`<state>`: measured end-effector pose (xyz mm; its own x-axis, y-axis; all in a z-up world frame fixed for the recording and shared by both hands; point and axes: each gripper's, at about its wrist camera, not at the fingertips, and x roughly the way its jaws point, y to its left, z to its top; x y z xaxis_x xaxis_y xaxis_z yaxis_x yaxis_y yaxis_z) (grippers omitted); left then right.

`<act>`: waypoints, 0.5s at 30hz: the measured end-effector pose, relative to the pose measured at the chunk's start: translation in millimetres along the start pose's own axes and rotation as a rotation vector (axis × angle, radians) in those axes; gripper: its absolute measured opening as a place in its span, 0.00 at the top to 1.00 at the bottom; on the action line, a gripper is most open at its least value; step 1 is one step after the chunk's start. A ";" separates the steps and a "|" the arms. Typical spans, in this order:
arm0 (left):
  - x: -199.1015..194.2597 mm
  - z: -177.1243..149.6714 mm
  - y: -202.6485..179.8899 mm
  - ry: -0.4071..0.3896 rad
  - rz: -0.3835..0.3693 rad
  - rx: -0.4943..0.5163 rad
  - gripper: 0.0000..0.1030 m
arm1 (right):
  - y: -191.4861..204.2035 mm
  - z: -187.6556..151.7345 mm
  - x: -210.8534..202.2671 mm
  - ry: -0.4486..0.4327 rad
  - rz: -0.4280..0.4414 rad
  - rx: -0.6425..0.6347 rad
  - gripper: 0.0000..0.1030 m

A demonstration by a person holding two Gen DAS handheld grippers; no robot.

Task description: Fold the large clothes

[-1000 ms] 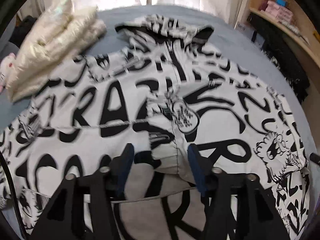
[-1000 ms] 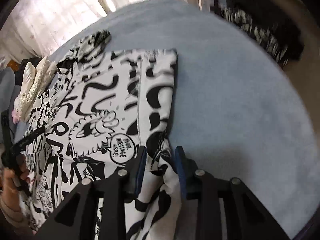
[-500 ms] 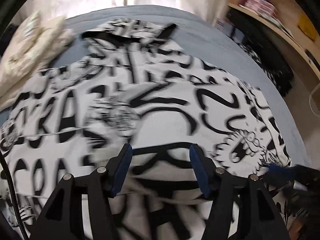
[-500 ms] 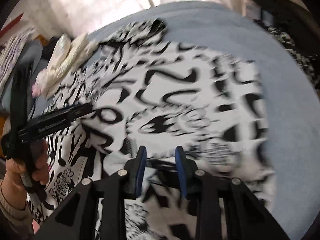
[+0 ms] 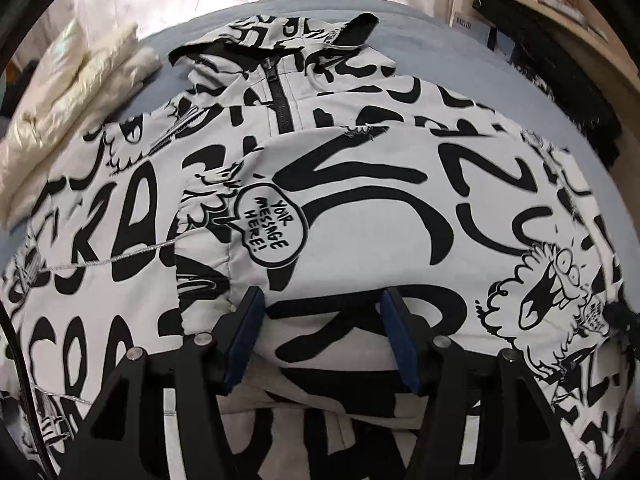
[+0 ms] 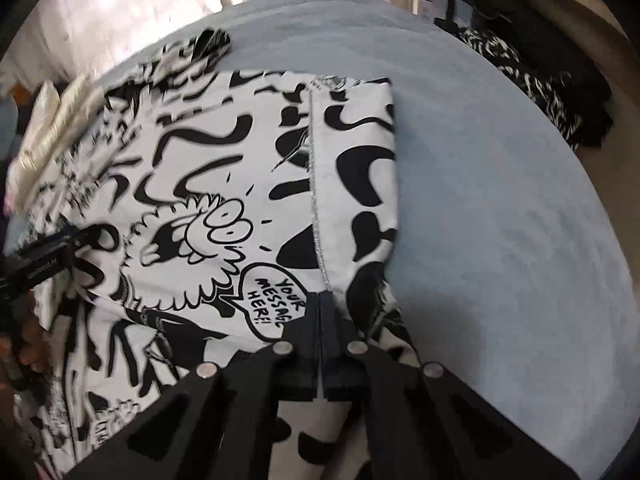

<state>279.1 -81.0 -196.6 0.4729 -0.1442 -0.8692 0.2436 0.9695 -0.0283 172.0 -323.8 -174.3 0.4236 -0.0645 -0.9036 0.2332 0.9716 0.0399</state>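
On the blue bed the black-and-white printed jacket lies spread, one sleeve folded across its front. The right gripper has just closed, fingers together over the jacket's near edge; the left gripper hovers open above the fabric.

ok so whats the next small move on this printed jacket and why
Probably close the left gripper on the fabric edge lying between its pads. Its jaws stand apart over the jacket, while the right gripper has just been closing and is now shut at the jacket's near edge by the silver seam; whether it pinches cloth I cannot tell. With both ends held, the near part could be lifted and folded toward the collar.
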 end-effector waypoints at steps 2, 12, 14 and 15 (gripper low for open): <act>-0.5 -1.3 -0.7 -0.003 0.003 0.014 0.42 | -0.6 -4.6 -4.8 -0.014 -0.007 0.016 1.00; -10.8 -6.4 0.1 -0.010 -0.021 0.002 0.42 | -3.7 -14.0 -14.5 -0.033 -0.027 0.077 0.98; -13.3 -6.5 -0.6 -0.007 -0.020 0.003 0.42 | -4.8 -15.9 -13.9 -0.031 -0.020 0.086 0.98; -15.1 -6.8 -1.2 -0.008 -0.017 0.004 0.42 | -4.8 -16.2 -12.6 -0.029 -0.020 0.086 0.98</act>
<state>265.9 -78.6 -186.8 0.4752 -0.1621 -0.8648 0.2549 0.9661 -0.0410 151.4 -323.9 -169.9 0.4433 -0.0914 -0.8917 0.3157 0.9470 0.0599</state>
